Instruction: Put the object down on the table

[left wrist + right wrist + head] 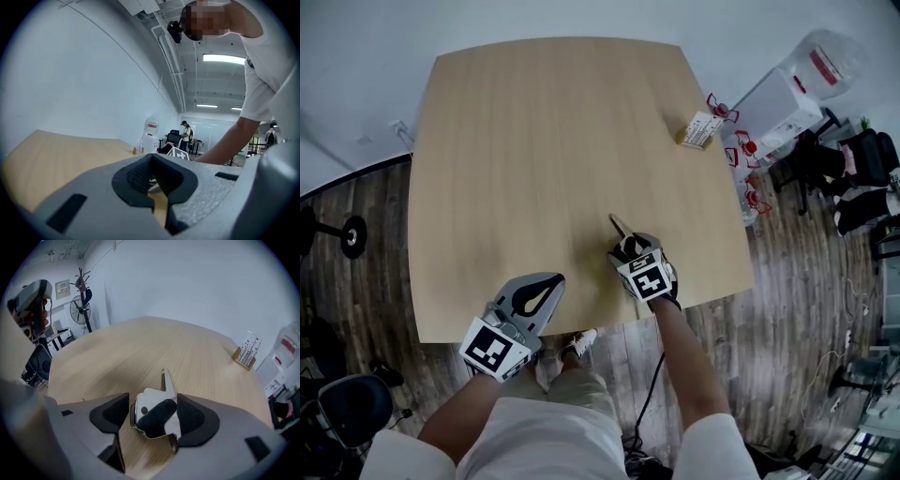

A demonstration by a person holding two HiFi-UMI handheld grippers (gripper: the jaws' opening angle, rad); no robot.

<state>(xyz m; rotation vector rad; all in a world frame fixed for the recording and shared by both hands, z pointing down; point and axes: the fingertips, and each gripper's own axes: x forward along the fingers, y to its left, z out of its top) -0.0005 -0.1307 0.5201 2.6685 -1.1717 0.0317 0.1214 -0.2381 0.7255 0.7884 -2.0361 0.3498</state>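
Note:
A shiny metal tool [157, 411] with a black inset and a pointed tip [618, 225] sits between the jaws of my right gripper [630, 246] [153, 417], low over the wooden table [534, 141] near its front edge. The jaws stand wide. The tool leans against the right pad [197, 420], and a gap shows between it and the left pad [110, 413]. Whether the tool rests on the table I cannot tell. My left gripper [555, 279] [152, 176] hovers at the table's front left edge, jaws closed together with nothing in them.
A small wooden block holding thin upright pieces [701, 130] [246, 356] stands near the table's far right edge. A white cabinet [778, 103], a water bottle [820, 61] and black chairs [853, 169] crowd the floor to the right. A fan [77, 310] stands at the left.

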